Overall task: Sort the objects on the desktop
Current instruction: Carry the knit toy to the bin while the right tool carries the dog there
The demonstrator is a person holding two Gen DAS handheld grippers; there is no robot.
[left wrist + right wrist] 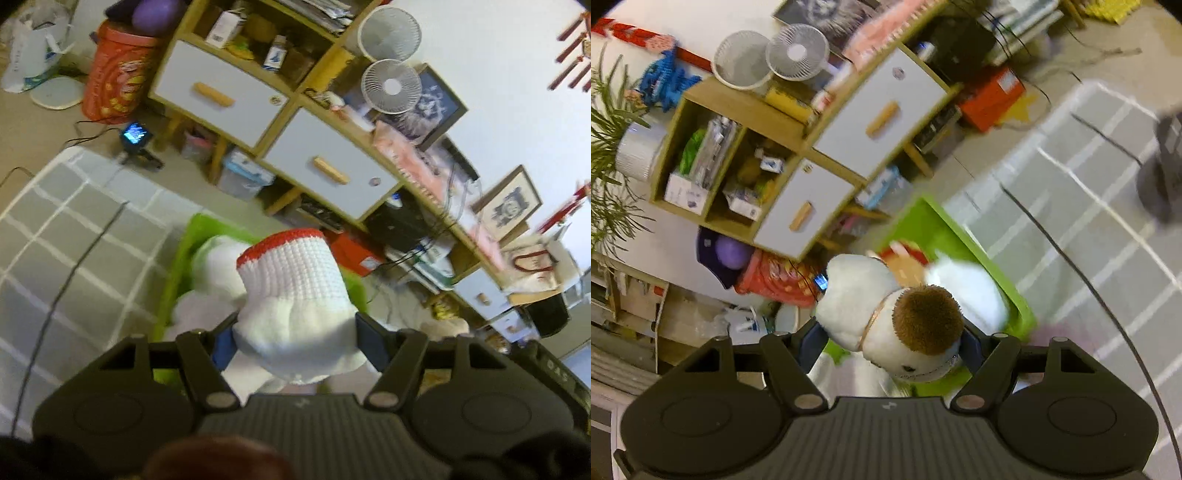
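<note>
My left gripper [295, 338] is shut on a white knitted glove [291, 291] with a red cuff, held above a green plastic bin [184, 251] on the floor. White soft items lie in the bin under the glove. My right gripper [890, 343] is shut on a white plush dog [908, 328] with a brown ear patch, held over the same green bin [964, 236]. The plush's body hides much of the bin's inside.
A grey checked rug [62, 236] lies beside the bin, with a black cable [1082, 269] across it. A wooden cabinet with grey drawers [221, 92] stands behind, with two small white fans [391, 85], an orange box [991, 98] and a red drum [118, 74] nearby.
</note>
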